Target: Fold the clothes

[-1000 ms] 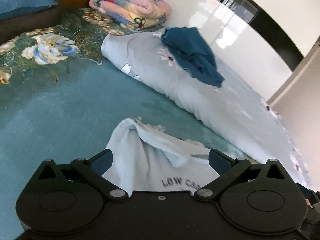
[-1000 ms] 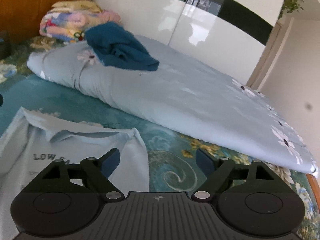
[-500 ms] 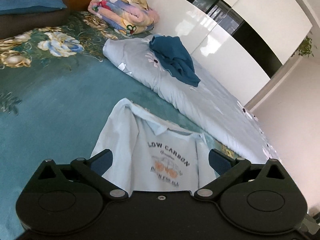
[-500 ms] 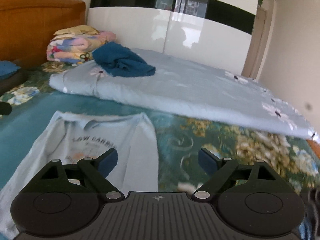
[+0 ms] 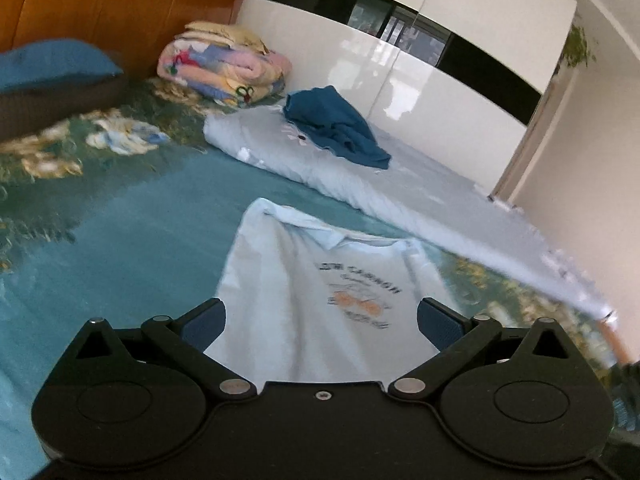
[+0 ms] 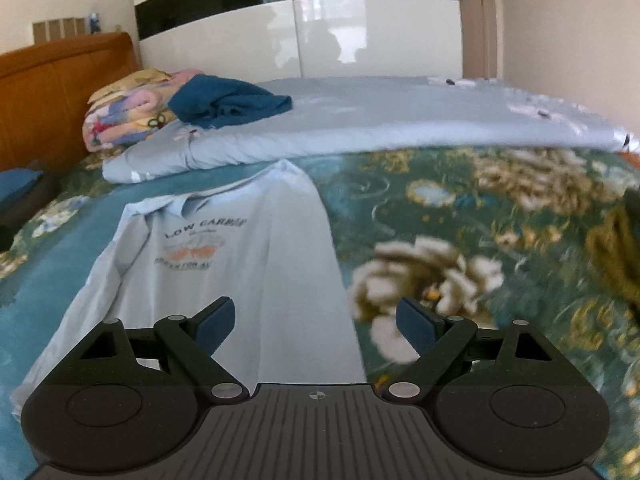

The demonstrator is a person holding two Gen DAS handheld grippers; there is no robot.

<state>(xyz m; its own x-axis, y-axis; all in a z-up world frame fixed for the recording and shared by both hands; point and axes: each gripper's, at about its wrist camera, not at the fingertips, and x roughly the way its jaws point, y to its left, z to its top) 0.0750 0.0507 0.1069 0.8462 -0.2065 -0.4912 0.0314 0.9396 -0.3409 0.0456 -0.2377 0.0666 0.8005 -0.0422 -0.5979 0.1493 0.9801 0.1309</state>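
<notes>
Left tool (image 5: 321, 325) has its jaws spread wide, nothing between them, not touching anything as far as I can see. The light blue polo shirt (image 5: 304, 292) lies just ahead of it and runs under the gap between the fingers, collar pointing away. Right tool (image 6: 316, 324) is just as wide apart and also empty. From its camera the shirt (image 6: 240, 264) sits ahead and to the left, with the shirt's right edge passing under the gap.

Compared with a second ago, both tools have pulled back and up. Back then the shirt was bunched up right at the left tool's fingers with only "LOW CA" showing. Now it lies long and flat on the bed (image 5: 120, 240) and the whole chest print is readable in the right view. Both views are a bit motion-blurred.

The bed has a teal cover with big floral patterns. Beyond the shirt is a folded pale blue duvet (image 6: 360, 120) with a crumpled dark blue garment (image 6: 228, 102) on top. Far ahead left is a folded multicoloured blanket (image 5: 224, 68) against the orange-brown headboard (image 5: 100, 4), plus a blue pillow (image 5: 52, 62) off to the left. A glossy white wardrobe (image 6: 360, 36) with a black band runs along the far side.
</notes>
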